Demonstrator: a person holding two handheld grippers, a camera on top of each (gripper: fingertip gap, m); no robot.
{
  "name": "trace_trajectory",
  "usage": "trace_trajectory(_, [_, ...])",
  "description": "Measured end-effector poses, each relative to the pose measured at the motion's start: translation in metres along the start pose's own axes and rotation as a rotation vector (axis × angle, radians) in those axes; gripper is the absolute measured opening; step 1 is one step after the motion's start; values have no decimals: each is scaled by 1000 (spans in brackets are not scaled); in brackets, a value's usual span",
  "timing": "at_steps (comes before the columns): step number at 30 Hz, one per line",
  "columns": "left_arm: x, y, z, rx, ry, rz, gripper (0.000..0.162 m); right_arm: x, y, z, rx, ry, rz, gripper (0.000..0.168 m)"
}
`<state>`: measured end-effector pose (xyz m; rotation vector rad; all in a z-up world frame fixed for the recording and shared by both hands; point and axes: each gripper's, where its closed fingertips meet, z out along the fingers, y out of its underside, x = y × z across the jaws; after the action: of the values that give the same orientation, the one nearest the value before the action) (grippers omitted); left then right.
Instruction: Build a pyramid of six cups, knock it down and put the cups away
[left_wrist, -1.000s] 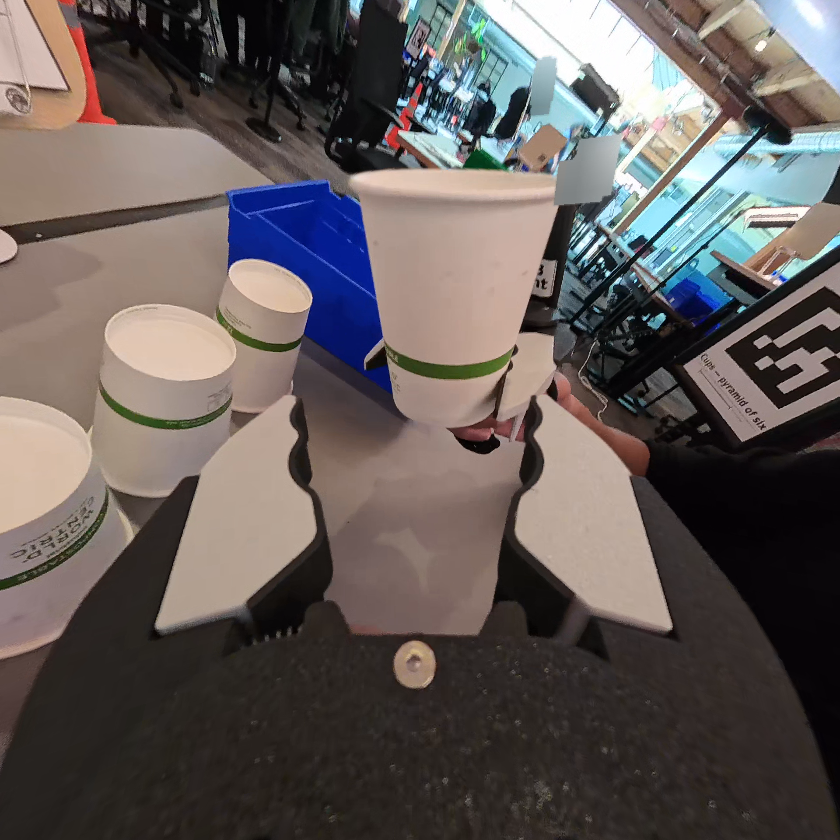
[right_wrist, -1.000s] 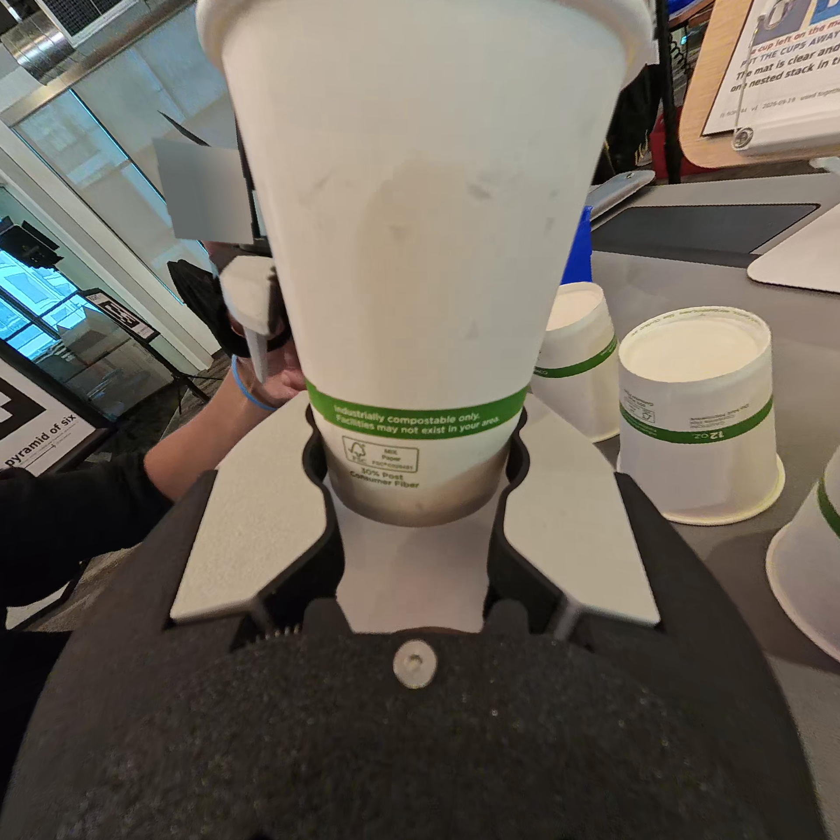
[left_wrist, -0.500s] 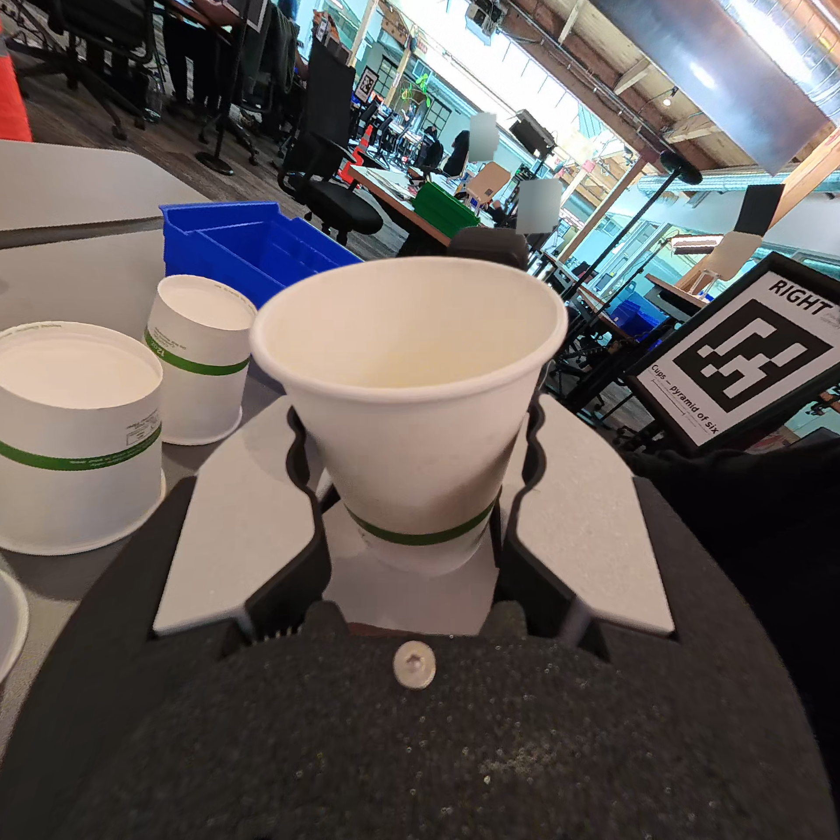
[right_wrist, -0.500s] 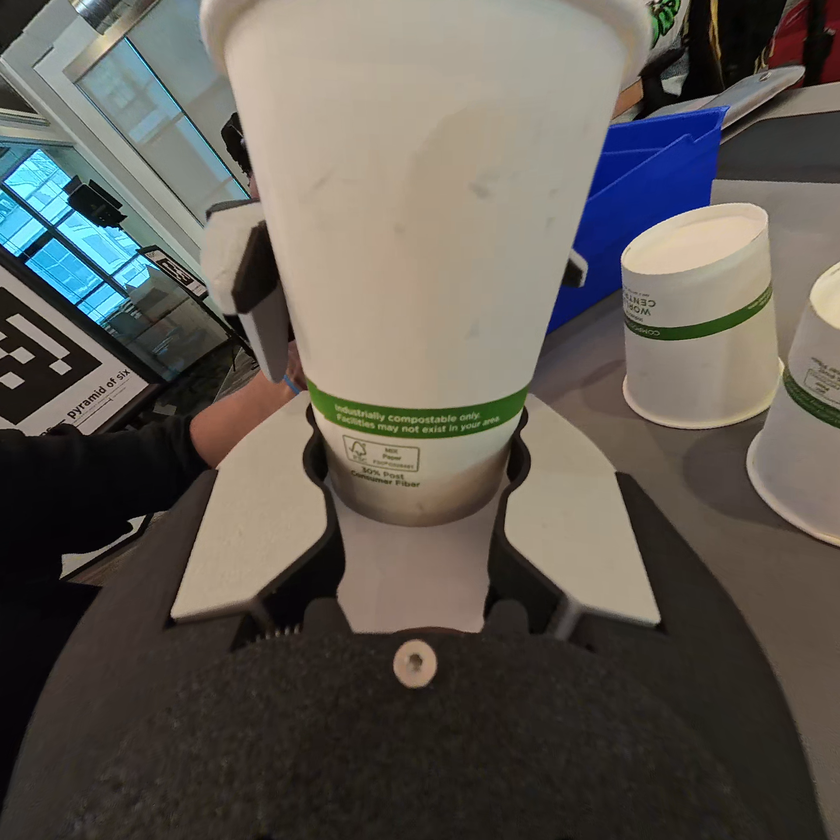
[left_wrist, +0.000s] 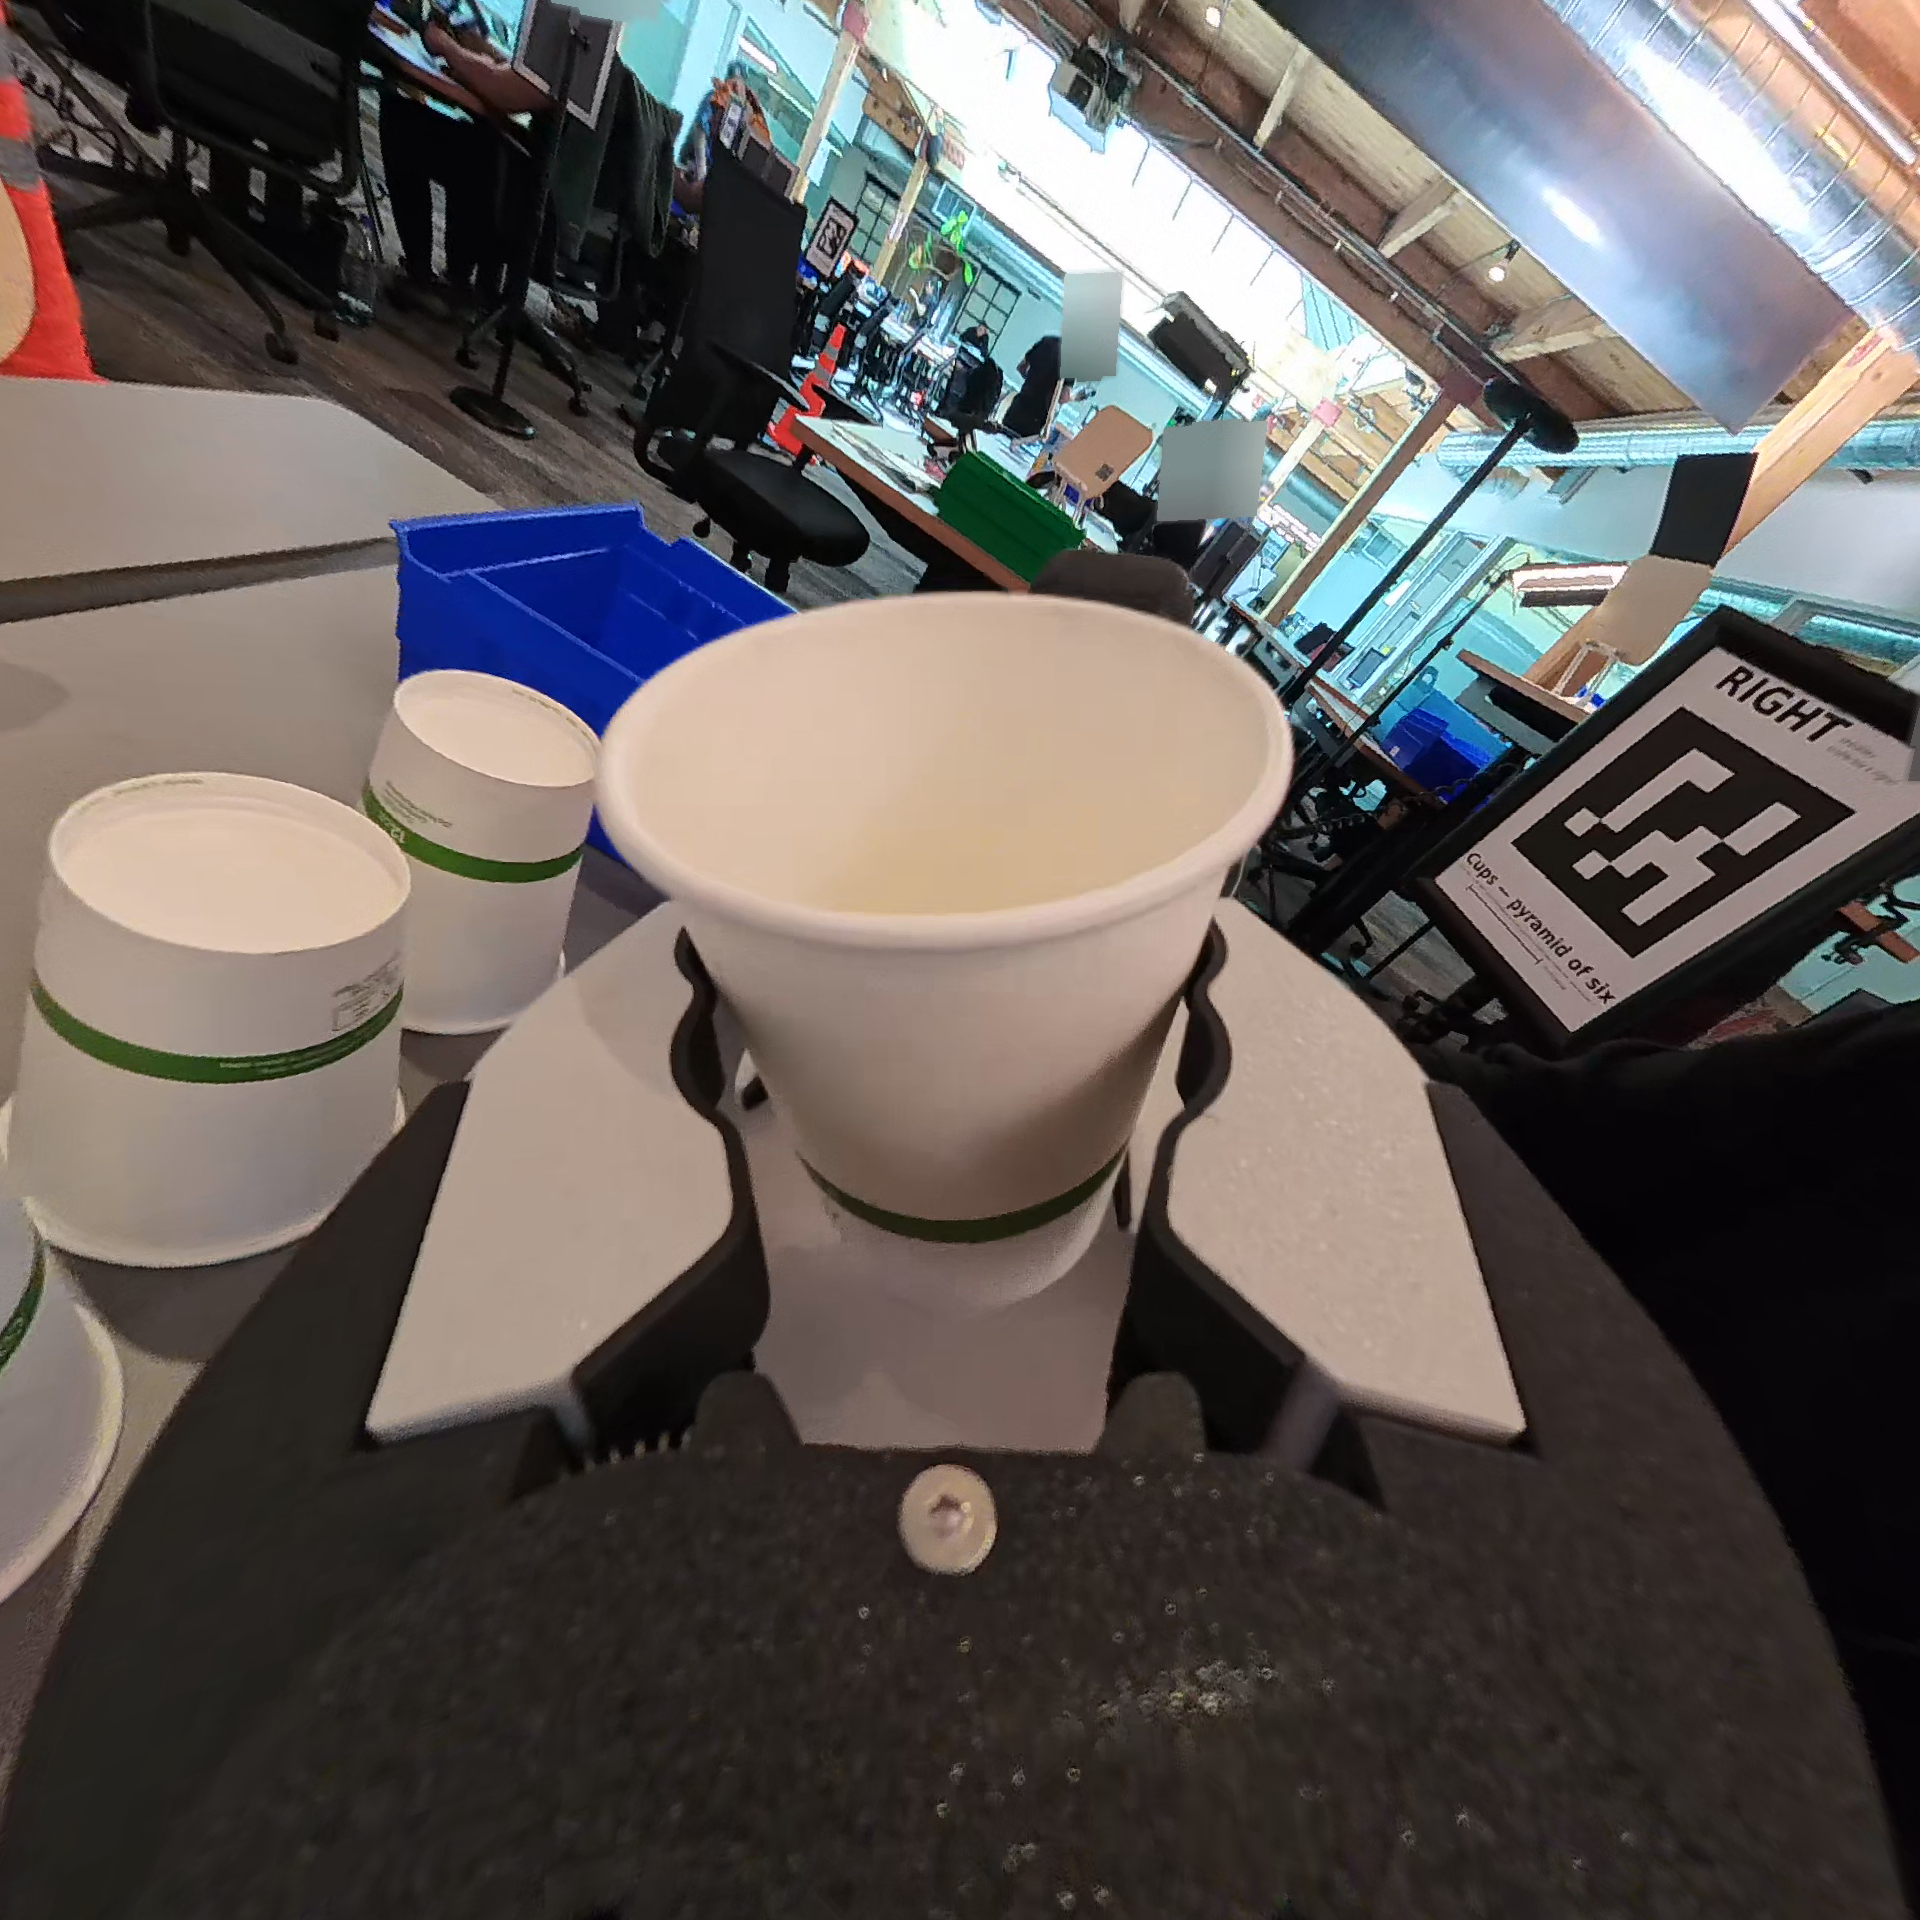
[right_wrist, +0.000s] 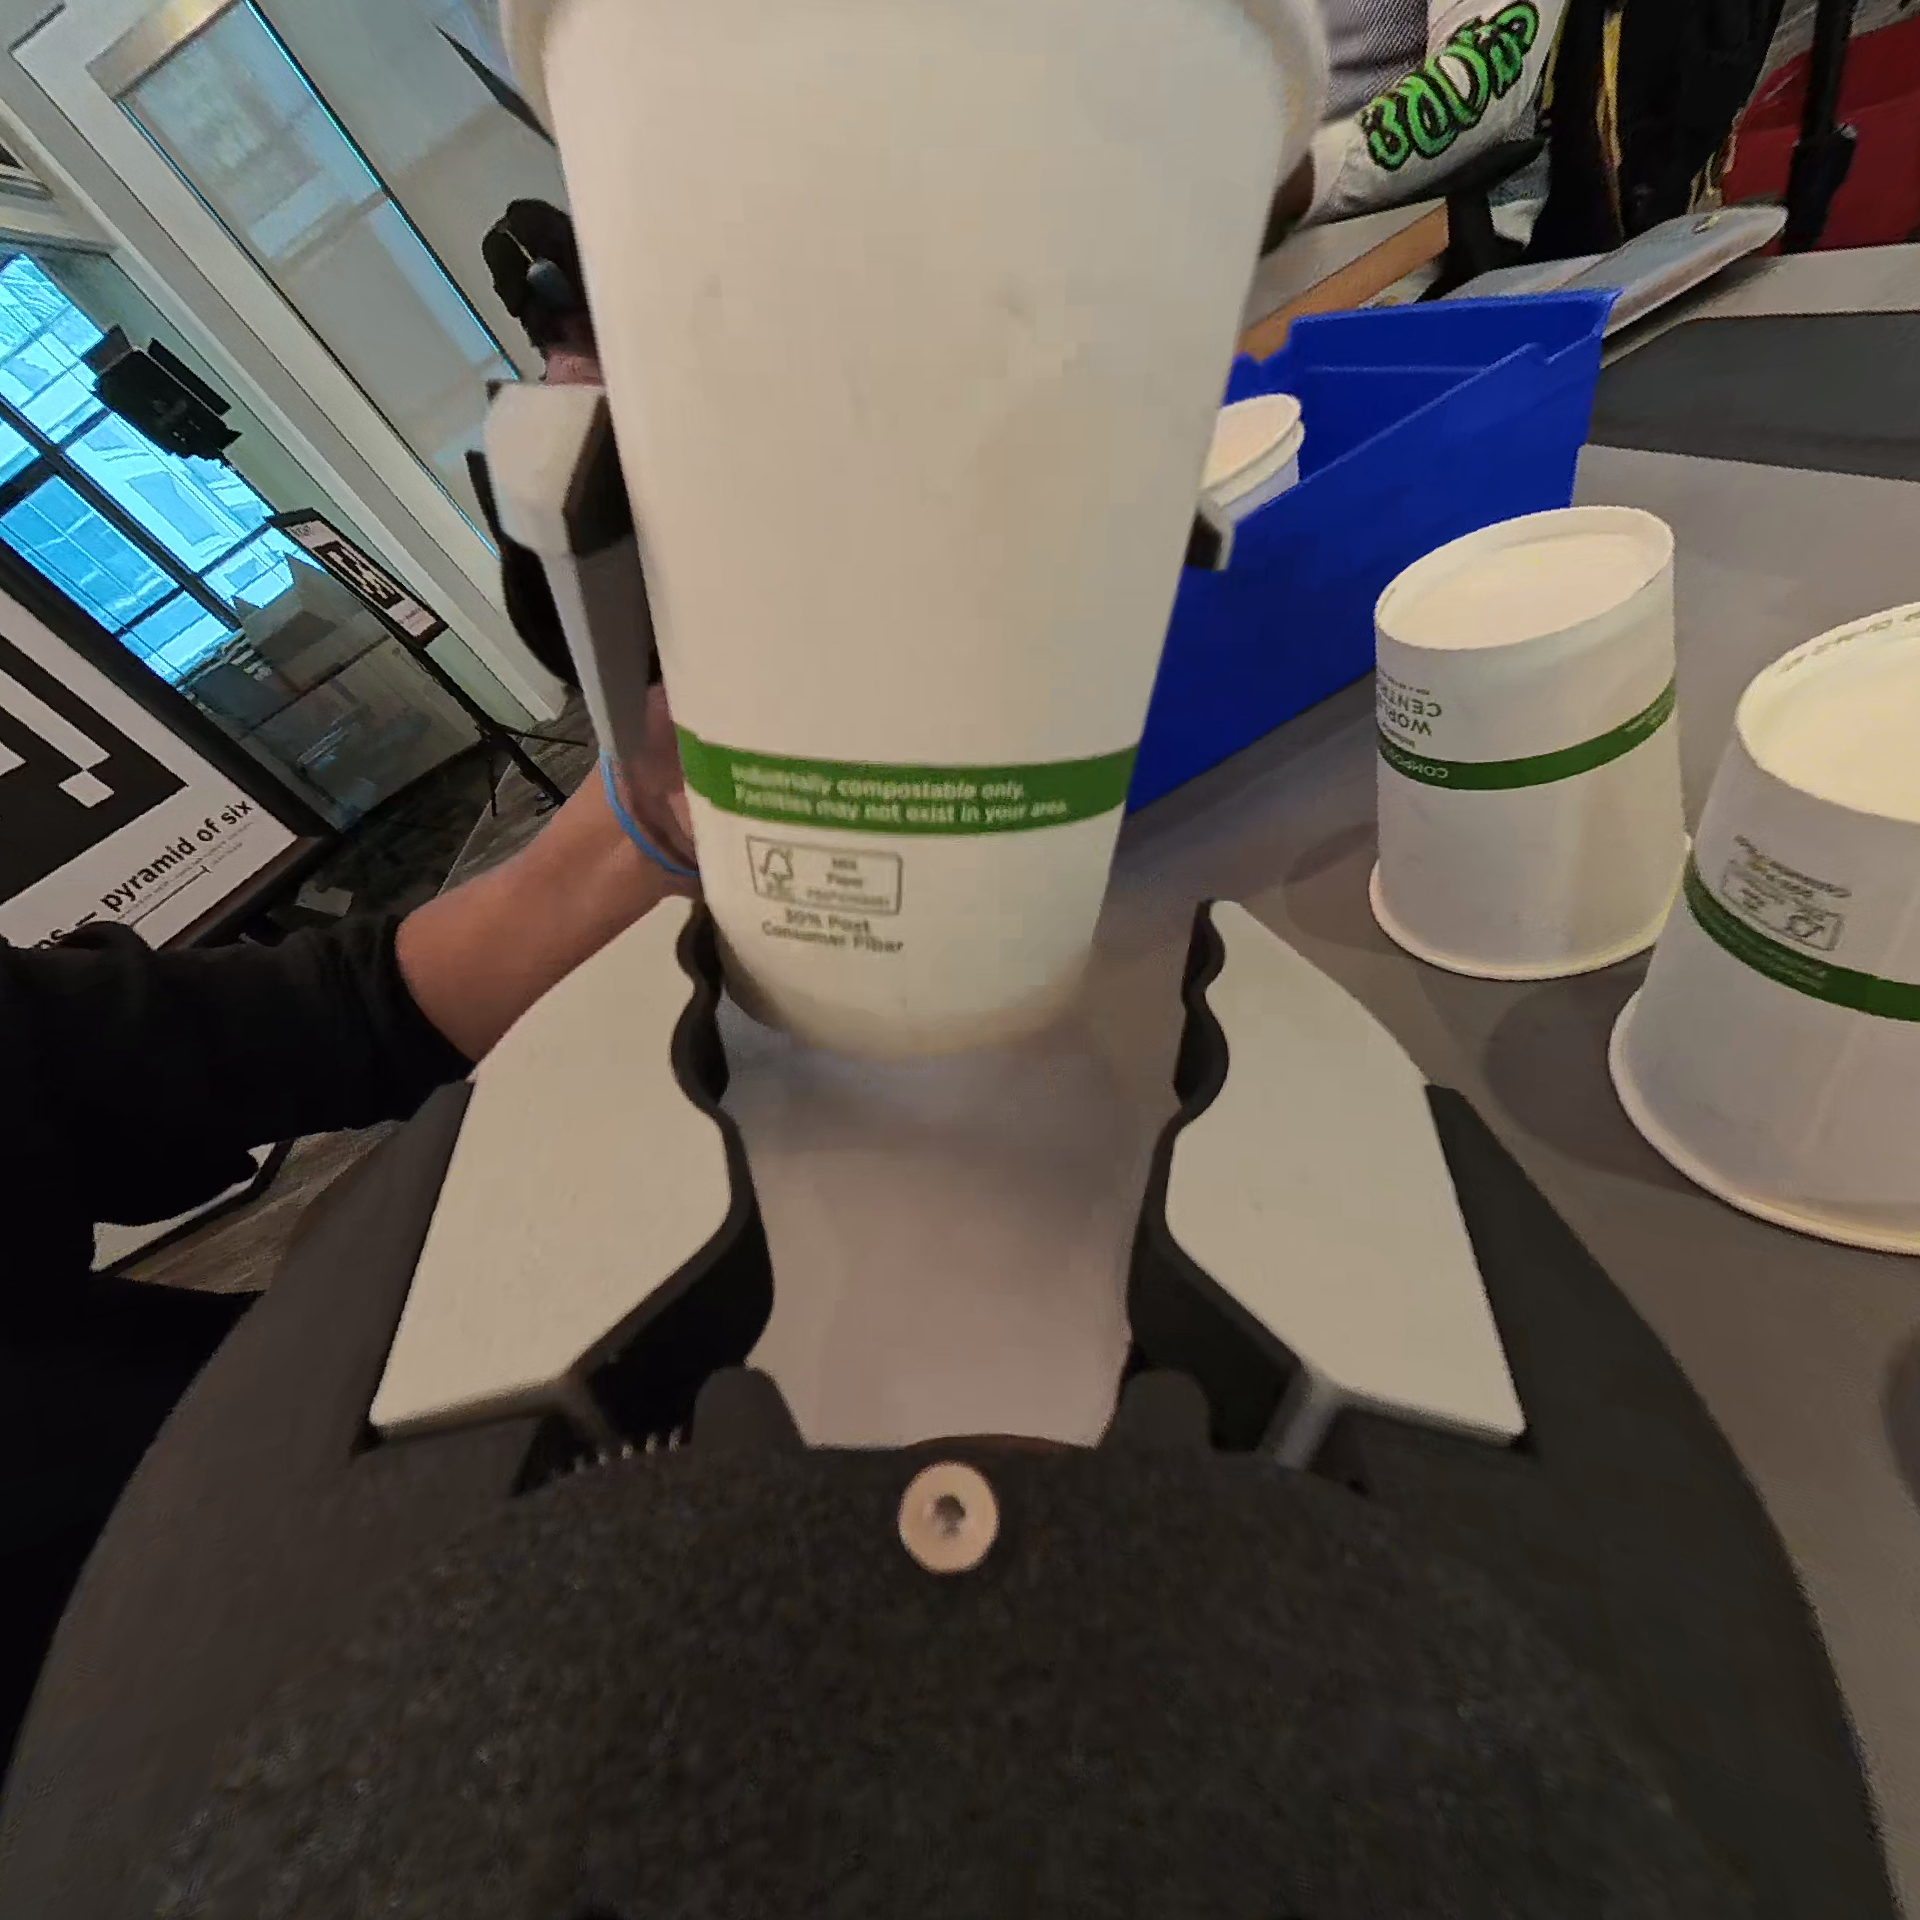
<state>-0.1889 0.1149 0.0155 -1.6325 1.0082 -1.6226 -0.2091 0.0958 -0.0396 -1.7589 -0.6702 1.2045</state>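
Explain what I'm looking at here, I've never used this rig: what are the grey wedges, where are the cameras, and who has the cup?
There is no robot arm. A person holds a two-finger gripper in each hand, and each gripper carries a camera looking forward along its fingers. The grey wedges at the bottom of each picture are those fingers.

The left wrist view shows the left gripper closed around an upright white paper cup with a green band. The right wrist view shows the same cup from the other side. There the right gripper looks open, with a gap beside the cup's base, so the left one appears to be carrying it.

On the grey table stand upside-down cups, and behind them is a blue bin.
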Motion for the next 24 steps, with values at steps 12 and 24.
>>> trace_trajectory(12, [-22,-13,-8,107,-58,-130,86,8,-11,-8,69,299,-490,94])
trace_trajectory(24, [-17,-28,-8,331,-43,-243,86,14,-13,-1,227,538,-342,110])
